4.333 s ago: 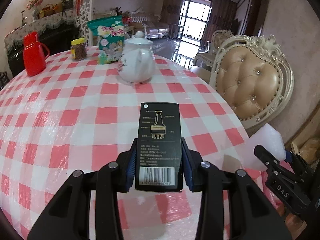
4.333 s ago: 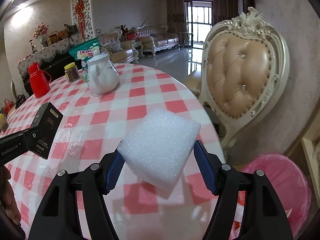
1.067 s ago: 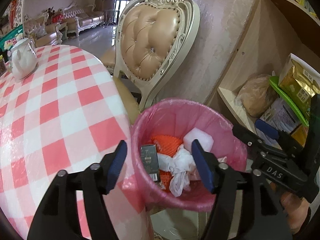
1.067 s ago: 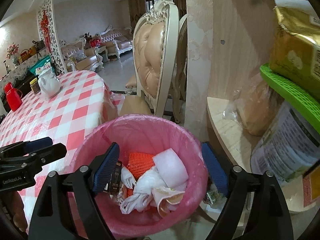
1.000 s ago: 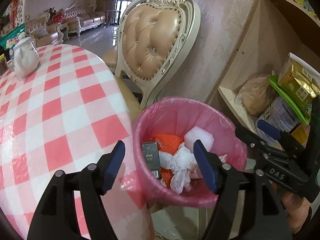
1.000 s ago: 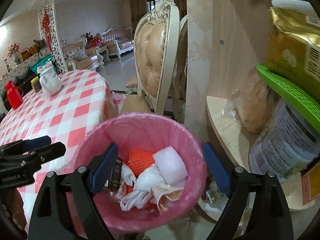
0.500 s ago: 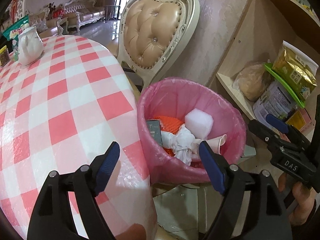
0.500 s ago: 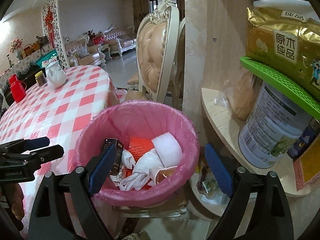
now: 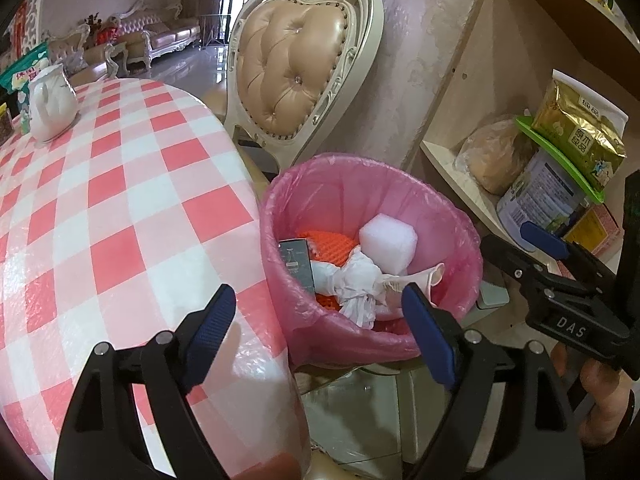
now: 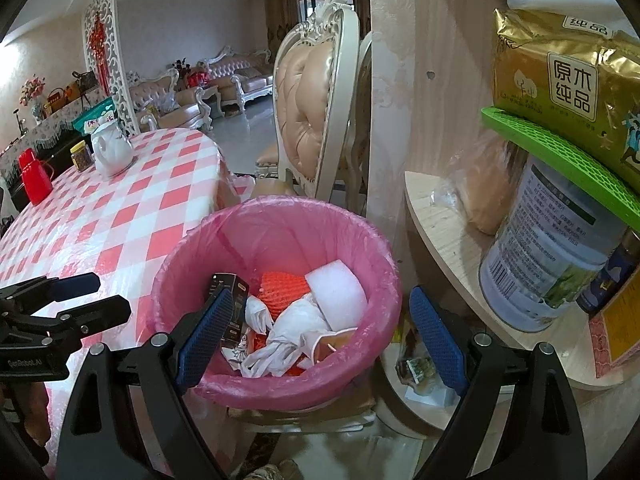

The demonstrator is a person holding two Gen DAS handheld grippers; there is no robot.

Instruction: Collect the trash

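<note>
A bin with a pink liner stands beside the round table. Inside lie a black box, a white foam block, orange netting and crumpled white paper. My left gripper is open and empty, above the bin's near rim and the table edge. My right gripper is open and empty, over the bin's near side. Each gripper shows in the other's view: the right gripper and the left gripper.
The table has a red-and-white checked cloth with a white teapot and a red flask. A cream padded chair stands behind the bin. Wooden shelves on the right hold a tin, a gold packet and a bagged loaf.
Earlier the left gripper held the black box and the right one the foam block; both now lie in the bin. Over the last second both open grippers have drawn back from the bin.
</note>
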